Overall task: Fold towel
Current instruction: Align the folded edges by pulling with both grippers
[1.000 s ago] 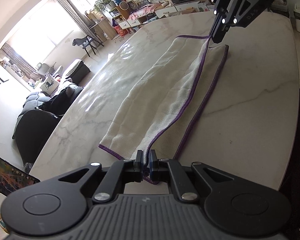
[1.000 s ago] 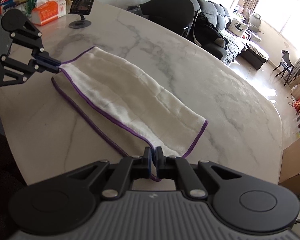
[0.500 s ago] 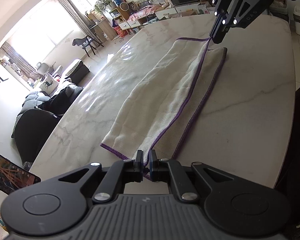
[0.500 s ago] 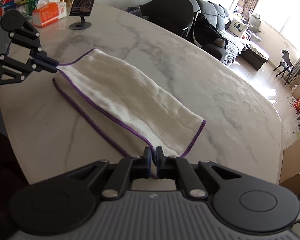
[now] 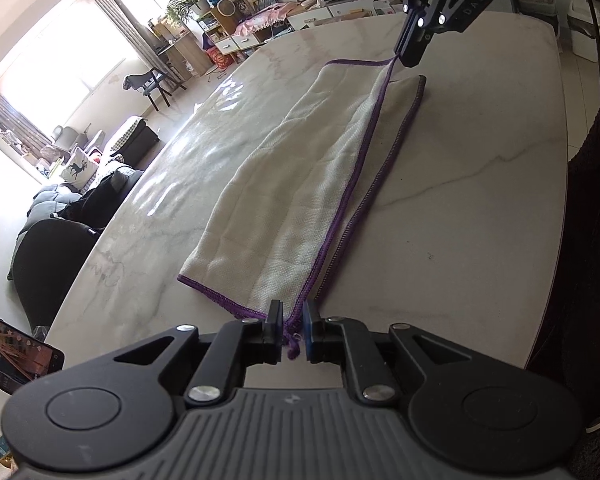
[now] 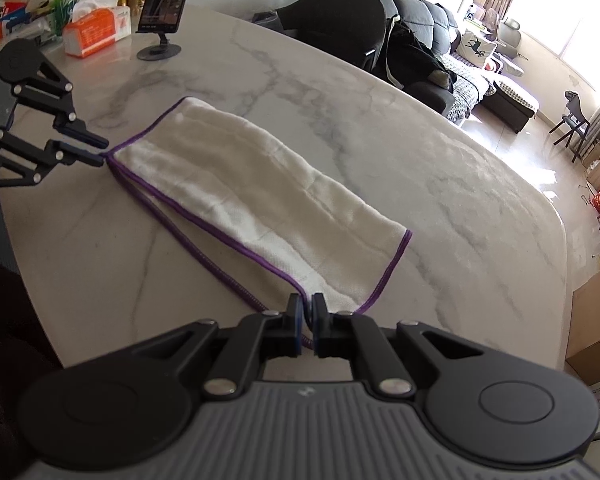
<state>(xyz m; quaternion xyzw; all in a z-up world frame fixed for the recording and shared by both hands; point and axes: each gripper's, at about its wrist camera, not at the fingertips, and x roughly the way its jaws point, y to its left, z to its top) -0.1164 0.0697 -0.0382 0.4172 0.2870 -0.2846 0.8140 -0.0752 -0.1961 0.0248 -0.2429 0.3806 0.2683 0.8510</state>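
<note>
The white marble tabletop with grey veins [image 5: 480,168] carries one task thing: a cream terry towel with purple stitched hems [image 5: 300,184], folded in half lengthwise and lying as a long strip close to the tabletop's near long edge. Its top layer sits short of the lower one, so a band of the lower hem shows along the near side.

The black right gripper [image 6: 307,322] is clamped on the doubled corner at one end of the strip, and that corner is lifted slightly off the marble. The black left gripper [image 5: 291,330] is at the other end; its jaws are opening, with the purple corner loose between the pads and touching neither firmly.

Risks, as I judge them:
- With one end released and the other pinched, any pull from the right gripper could drag the whole strip along the slick marble or skew it.
- The freed corner may spring back and leave the two layers further out of line.
- A loose purple thread at that corner could snag on a withdrawing pad and lift the fold open.
</note>
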